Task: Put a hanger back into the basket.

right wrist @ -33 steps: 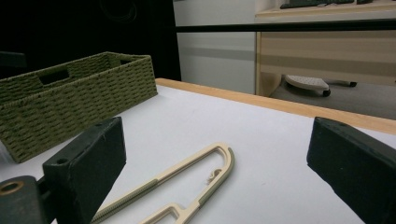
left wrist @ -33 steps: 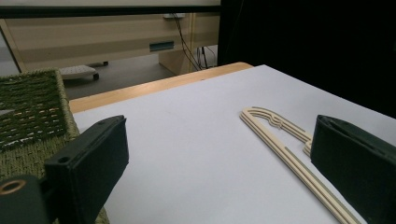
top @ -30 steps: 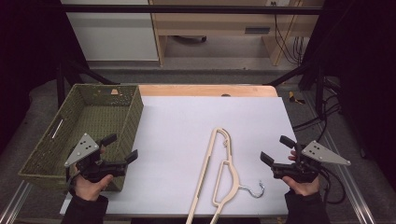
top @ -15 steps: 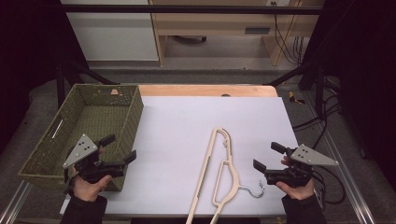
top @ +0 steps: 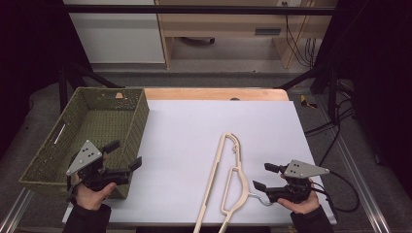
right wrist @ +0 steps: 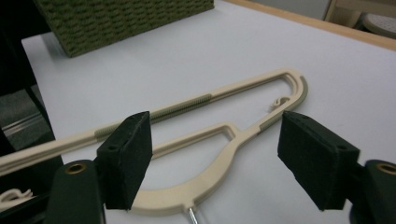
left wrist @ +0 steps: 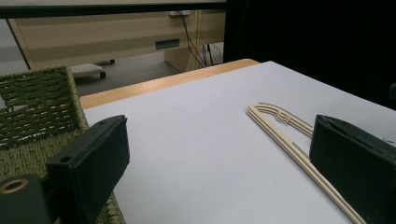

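A cream plastic hanger (top: 241,182) with a metal hook (top: 263,199) lies flat on the white table top (top: 194,126), right of centre. My right gripper (top: 265,176) is open just right of the hook, its jaws pointing left at the hanger. In the right gripper view the hanger (right wrist: 187,109) lies beyond the right gripper (right wrist: 219,158), whose wide jaws hold nothing. My left gripper (top: 124,154) is open at the near corner of the green woven basket (top: 87,131). In the left gripper view the left gripper (left wrist: 224,172) is empty, and the hanger (left wrist: 289,135) lies to the right.
The basket (left wrist: 37,116) stands along the table's left side, and its near wall (right wrist: 121,18) looks tall. A wooden strip (top: 214,93) marks the table's far edge. Cables (top: 335,189) trail off the right edge. Bare white surface lies between basket and hanger.
My right gripper has moved left toward the hanger's hook and neck. The left gripper has hardly shifted, and the hanger lies where it was.
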Demonstrator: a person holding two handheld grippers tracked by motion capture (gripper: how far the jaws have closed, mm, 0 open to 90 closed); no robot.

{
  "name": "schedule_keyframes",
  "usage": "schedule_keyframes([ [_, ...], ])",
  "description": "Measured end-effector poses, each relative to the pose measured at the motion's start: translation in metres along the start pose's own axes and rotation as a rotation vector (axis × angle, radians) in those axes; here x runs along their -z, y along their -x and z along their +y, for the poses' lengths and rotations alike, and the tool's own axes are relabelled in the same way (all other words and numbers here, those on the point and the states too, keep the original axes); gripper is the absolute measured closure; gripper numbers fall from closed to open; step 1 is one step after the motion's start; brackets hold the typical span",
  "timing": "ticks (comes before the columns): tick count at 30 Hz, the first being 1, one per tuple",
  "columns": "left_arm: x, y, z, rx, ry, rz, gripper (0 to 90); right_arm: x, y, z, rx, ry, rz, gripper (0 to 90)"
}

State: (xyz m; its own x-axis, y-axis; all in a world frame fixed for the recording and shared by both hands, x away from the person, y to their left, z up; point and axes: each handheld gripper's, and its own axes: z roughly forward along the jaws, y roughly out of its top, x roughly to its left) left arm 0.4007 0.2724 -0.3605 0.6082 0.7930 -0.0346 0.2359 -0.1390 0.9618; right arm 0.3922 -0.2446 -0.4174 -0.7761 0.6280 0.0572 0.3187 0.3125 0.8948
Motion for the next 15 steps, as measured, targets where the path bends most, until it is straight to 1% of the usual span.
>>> schedule_keyframes([
  [4,-0.001,0.002,0.0,-0.006,-0.004,-0.002,5.1,-0.004,0.002,-0.013,0.0,-0.046,0.018,35.0],
  [5,-0.001,0.002,0.0,-0.006,-0.004,-0.002,5.1,-0.004,0.002,-0.013,0.0,-0.046,0.018,35.0],
  [8,-0.002,0.003,-0.001,-0.008,-0.007,-0.004,5.1,-0.008,0.004,-0.019,0.002,-0.078,0.031,38.0],
  [12,-0.004,0.006,-0.001,-0.009,-0.014,-0.007,5.2,-0.015,0.006,-0.03,0.026,-0.134,0.044,44.5],
  [14,-0.005,0.007,-0.001,-0.018,-0.017,-0.009,5.1,-0.018,0.006,-0.034,0.033,-0.151,0.052,47.5],
  [15,-0.005,0.007,-0.001,-0.018,-0.017,-0.009,5.2,-0.018,0.006,-0.034,0.033,-0.151,0.052,47.5],
])
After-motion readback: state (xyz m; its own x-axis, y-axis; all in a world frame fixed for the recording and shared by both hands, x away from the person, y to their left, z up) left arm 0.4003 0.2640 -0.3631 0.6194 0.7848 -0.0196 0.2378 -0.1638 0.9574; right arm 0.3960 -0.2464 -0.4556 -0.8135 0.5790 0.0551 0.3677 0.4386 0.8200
